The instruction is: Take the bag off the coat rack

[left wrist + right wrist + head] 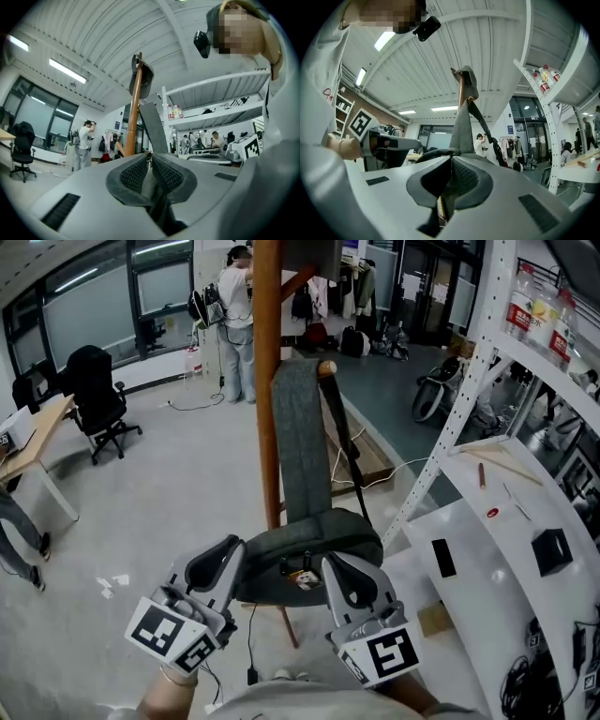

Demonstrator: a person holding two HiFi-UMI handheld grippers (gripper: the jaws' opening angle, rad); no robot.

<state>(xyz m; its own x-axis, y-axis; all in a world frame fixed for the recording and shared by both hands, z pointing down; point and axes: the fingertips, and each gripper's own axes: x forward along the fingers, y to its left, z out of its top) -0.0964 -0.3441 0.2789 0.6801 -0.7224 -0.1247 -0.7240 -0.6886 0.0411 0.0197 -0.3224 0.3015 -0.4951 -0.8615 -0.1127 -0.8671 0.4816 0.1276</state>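
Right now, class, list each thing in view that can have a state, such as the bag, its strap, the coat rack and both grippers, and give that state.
left gripper: shut on the bag.
right gripper: shut on the bag.
bag: held up at both sides, not yet off.
strap: looped over the peg.
coat rack: upright.
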